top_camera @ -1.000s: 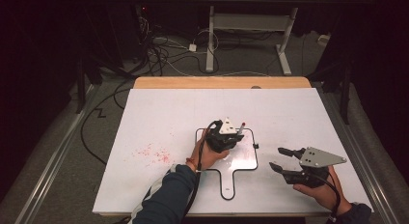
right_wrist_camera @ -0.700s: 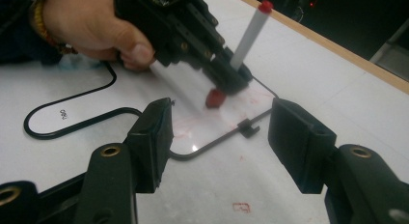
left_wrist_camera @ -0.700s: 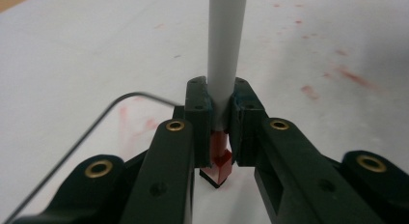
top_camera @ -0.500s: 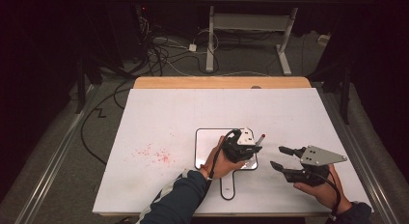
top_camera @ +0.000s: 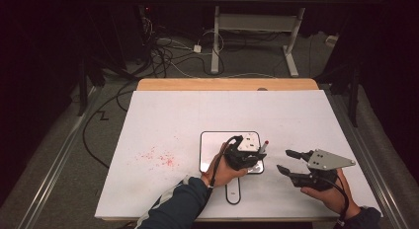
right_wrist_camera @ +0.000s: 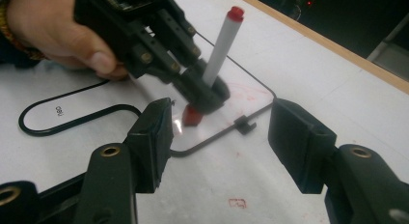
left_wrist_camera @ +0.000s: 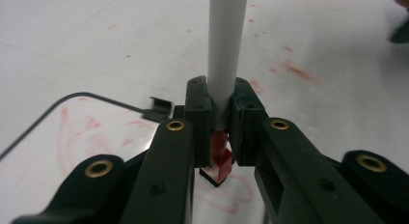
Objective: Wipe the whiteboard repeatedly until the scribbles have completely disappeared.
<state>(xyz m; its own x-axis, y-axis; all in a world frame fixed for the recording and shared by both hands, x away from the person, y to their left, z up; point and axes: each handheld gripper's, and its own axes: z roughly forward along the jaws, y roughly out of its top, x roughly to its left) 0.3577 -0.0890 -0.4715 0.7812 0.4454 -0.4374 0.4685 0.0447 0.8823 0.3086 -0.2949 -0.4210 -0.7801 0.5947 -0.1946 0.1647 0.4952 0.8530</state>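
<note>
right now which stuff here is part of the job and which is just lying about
In the job:
- red marker, clamped in the left claw
- small whiteboard, faint red marks on it

Lying about:
- red specks on the table
- cables on the floor
- right claw, open, holding nothing

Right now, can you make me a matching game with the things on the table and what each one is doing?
Things:
1. marker
2. left gripper
3. right gripper
4. small whiteboard

States:
A. open, holding nothing
B. lying flat, faint red marks on it
C. gripped, red tip down over the board
D. shut on the marker

Pairs: 1-C, 2-D, 3-A, 4-B
</note>
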